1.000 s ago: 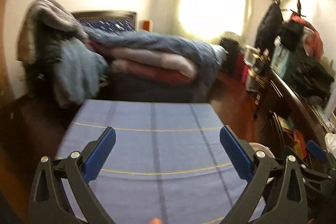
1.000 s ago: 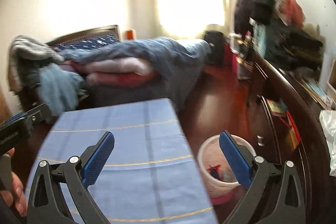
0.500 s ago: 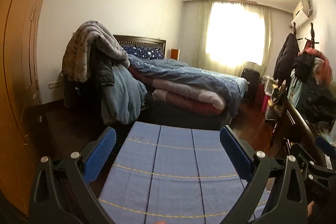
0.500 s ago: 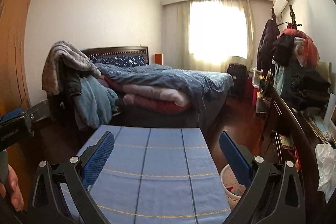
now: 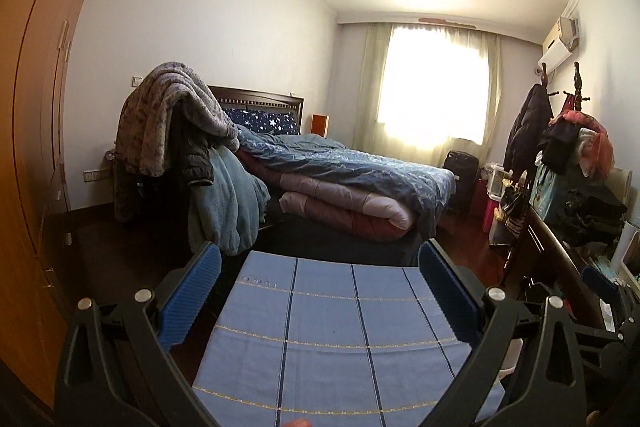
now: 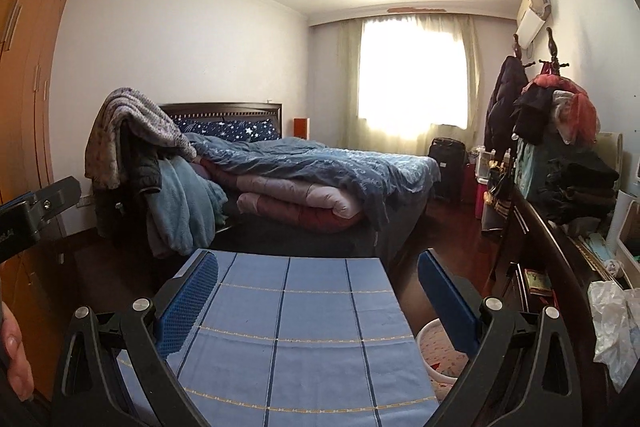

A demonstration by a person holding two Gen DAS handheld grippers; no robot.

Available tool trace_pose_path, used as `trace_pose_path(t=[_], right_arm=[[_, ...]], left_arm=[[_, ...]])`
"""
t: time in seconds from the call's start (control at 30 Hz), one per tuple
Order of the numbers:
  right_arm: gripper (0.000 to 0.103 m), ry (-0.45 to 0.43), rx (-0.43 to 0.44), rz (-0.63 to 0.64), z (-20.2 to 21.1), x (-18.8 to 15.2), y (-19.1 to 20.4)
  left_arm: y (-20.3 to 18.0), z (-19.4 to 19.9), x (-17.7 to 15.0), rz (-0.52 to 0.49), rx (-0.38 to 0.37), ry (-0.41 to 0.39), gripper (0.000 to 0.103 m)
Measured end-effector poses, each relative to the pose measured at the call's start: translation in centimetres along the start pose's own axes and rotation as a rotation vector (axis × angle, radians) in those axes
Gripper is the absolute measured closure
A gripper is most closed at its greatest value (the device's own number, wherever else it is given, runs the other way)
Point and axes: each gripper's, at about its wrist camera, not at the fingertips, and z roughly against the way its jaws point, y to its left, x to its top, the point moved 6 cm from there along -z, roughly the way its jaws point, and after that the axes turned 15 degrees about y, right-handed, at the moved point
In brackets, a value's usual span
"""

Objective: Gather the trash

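Observation:
My left gripper (image 5: 318,301) is open and empty, held above a table with a blue checked cloth (image 5: 332,339). My right gripper (image 6: 318,301) is open and empty above the same cloth (image 6: 288,343). A white trash bin (image 6: 438,355) stands on the floor right of the table, partly hidden behind my right finger. No loose trash shows on the cloth. The other gripper's blue tip shows at the right edge of the left wrist view (image 5: 600,287) and at the left edge of the right wrist view (image 6: 36,211).
A bed (image 6: 320,167) piled with quilts lies beyond the table. A chair draped with blankets (image 5: 180,139) stands at the left. A dark cluttered dresser (image 6: 560,247) runs along the right wall, with a crumpled plastic bag (image 6: 612,323) on it. A wooden wardrobe (image 5: 28,147) fills the left.
Both grippers have tilted upward, so the view rose from the tabletop and bin to the room and ceiling. Both stay open and empty.

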Motion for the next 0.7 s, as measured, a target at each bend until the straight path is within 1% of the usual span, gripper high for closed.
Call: trace_pose_path(t=[0.23,0.7], right_arm=[[0.004,-0.032,-0.017,-0.013,1.5,-0.1,-0.4],[0.004,-0.062,-0.032,-0.040,2.8,-0.1,-1.2]], left_arm=[[-0.6,1.2,-0.2,-0.012,0.013,-0.021,0.003],[-1.7,1.9,-0.4,-0.049,0.010,-0.017,0.003]])
